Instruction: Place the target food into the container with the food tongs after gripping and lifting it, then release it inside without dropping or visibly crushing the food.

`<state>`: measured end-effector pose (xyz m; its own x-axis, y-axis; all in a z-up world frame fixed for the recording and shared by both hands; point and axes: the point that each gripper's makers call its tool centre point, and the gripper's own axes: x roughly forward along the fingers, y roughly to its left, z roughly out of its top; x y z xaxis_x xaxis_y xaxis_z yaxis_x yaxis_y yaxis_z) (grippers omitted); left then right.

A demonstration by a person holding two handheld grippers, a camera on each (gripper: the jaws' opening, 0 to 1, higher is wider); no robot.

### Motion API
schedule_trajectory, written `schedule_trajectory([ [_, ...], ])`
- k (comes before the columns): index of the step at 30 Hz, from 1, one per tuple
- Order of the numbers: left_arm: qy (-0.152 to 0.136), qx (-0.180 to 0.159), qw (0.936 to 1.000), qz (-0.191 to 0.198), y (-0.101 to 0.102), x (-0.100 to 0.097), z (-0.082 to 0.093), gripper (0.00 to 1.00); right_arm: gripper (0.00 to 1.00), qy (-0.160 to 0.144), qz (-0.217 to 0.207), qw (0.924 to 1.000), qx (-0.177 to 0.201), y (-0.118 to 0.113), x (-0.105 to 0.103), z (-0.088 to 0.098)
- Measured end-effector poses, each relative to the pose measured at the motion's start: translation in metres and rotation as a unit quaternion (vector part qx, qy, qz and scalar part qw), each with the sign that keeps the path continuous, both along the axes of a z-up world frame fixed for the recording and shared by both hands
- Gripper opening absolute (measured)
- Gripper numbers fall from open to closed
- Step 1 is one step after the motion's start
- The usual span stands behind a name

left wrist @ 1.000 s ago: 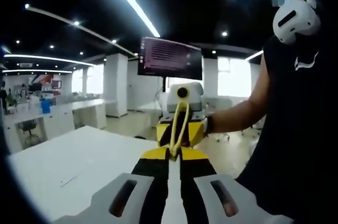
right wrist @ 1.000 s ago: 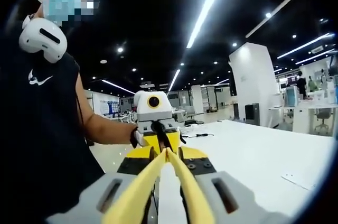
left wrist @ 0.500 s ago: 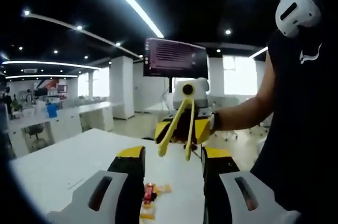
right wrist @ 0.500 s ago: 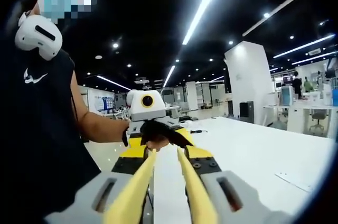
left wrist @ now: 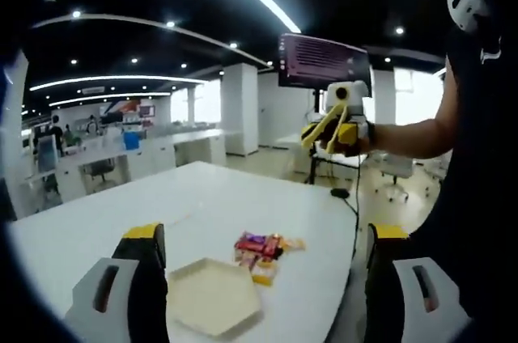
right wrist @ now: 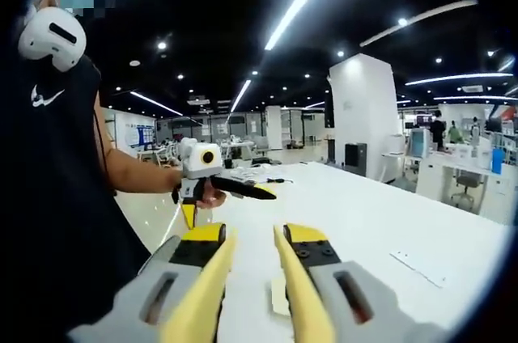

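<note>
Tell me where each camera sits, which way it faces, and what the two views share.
Left gripper view: rides the left gripper, looking down across the table at the tray and snacks; the person's arm holds the right gripper with tongs.
Right gripper view: rides the right gripper, looking along the tongs across the table; the left gripper shows.
Shared: table, the person.

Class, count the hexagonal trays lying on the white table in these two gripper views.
1. The hexagonal tray lies on the white table in the left gripper view, just beside the pile of wrapped snacks. More may be hidden outside the views.
</note>
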<state>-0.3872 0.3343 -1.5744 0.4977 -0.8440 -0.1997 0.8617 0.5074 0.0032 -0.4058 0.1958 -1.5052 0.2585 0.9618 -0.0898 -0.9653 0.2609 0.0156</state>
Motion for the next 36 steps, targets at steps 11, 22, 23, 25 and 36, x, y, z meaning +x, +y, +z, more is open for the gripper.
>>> schedule_trajectory([
  [11,0.023,0.015,0.9987,0.043,0.024,-0.007,-0.047,1.0,0.28,-0.021,-0.011,0.9974,-0.068,-0.012,0.008,-0.02],
  [22,0.002,0.045,0.9976,0.053,0.032,-0.012,-0.078,1.0,0.28,-0.023,-0.023,0.992,-0.122,-0.019,0.023,-0.048],
  [23,0.006,0.05,0.9973,0.054,0.033,-0.014,-0.087,1.0,0.28,-0.023,-0.026,0.9916,-0.125,-0.02,0.024,-0.05],
  [25,0.018,0.046,0.997,0.06,0.035,-0.017,-0.1,1.0,0.28,-0.019,-0.029,0.9908,-0.131,-0.021,0.027,-0.055],
  [36,0.048,0.052,0.995,0.07,0.042,-0.034,-0.147,1.0,0.28,0.0,-0.051,0.9867,-0.154,-0.029,0.032,-0.074],
])
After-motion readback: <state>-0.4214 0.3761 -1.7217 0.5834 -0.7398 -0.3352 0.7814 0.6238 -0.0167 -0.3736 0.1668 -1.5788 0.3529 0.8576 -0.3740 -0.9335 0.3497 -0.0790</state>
